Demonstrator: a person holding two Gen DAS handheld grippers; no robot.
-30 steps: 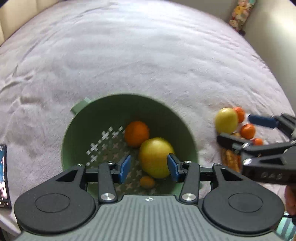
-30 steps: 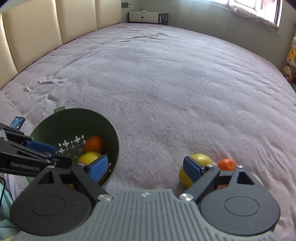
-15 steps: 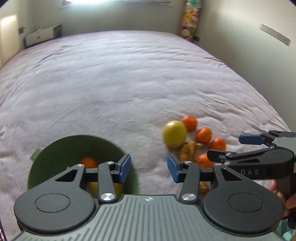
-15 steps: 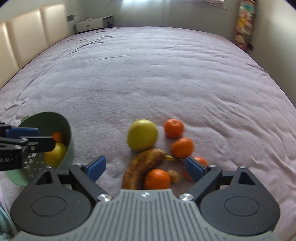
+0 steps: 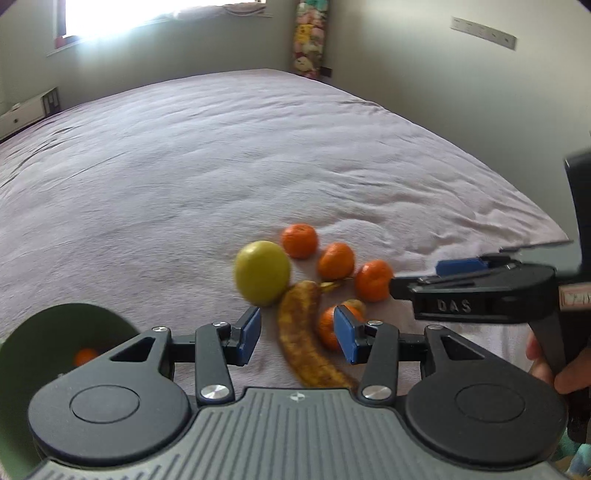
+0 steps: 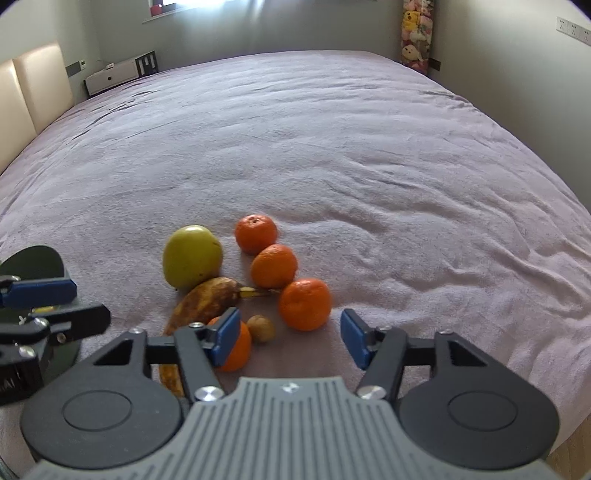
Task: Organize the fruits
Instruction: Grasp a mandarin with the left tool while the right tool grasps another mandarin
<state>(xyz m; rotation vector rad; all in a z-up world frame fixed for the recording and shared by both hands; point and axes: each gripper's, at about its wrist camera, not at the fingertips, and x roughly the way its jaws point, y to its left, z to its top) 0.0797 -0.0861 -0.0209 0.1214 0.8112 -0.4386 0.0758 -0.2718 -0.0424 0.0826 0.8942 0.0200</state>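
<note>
Loose fruit lies on the mauve bed cover [image 6: 332,147]: a yellow-green apple [image 6: 192,256], a browned banana [image 6: 207,299], several tangerines [image 6: 274,266] and a small brown fruit [image 6: 260,328]. My right gripper [image 6: 290,338] hovers just short of the nearest tangerine [image 6: 304,304]. Its jaws are closing, and nothing is pressed between the pads. My left gripper [image 5: 297,338] is open over the banana [image 5: 301,325], which it does not touch. The apple [image 5: 262,273] sits just beyond its left pad. A green bowl [image 5: 48,332] at the left holds an orange [image 5: 85,356].
The right gripper [image 5: 415,277] reaches in from the right beside the pile, with a hand [image 5: 546,369] on its handle. The left gripper [image 6: 92,303] shows in front of the bowl [image 6: 33,258]. A wall runs along the bed's right edge. Plush toys [image 6: 415,33] hang in the far corner.
Both grippers have swung right, away from the green bowl and over to the fruit pile. The right gripper's pads have come closer together. The left gripper's gap is the same.
</note>
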